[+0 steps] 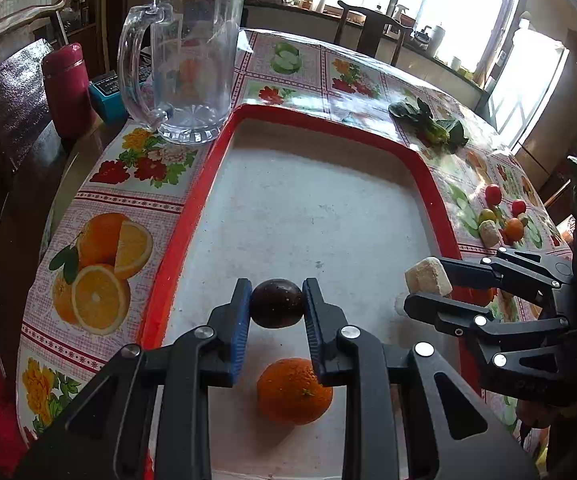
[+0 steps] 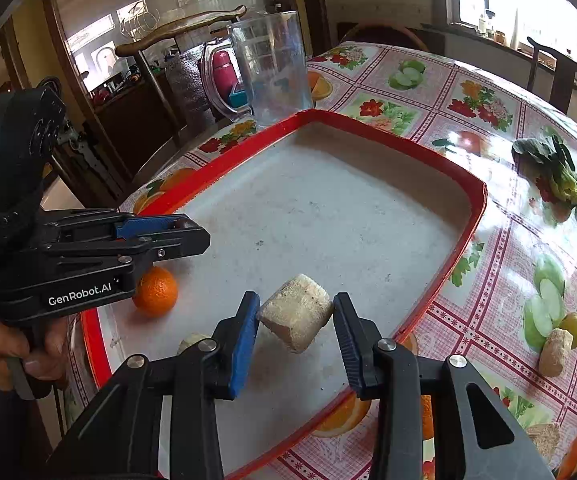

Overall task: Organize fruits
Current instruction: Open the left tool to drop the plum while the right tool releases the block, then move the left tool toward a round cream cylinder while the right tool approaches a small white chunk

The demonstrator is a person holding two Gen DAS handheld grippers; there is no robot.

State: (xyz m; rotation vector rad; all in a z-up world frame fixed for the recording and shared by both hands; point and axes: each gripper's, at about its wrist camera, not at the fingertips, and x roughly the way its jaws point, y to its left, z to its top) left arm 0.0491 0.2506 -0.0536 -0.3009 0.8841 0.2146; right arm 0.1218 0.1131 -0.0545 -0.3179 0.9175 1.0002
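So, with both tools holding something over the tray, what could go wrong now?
1. The left tool grips the dark fruit right above the orange; released here, it may hit the orange and roll.
2. The right tool holds the pale chunk tilted, by its corners; it might slip out.
3. The two tools are close over the tray and could bump.
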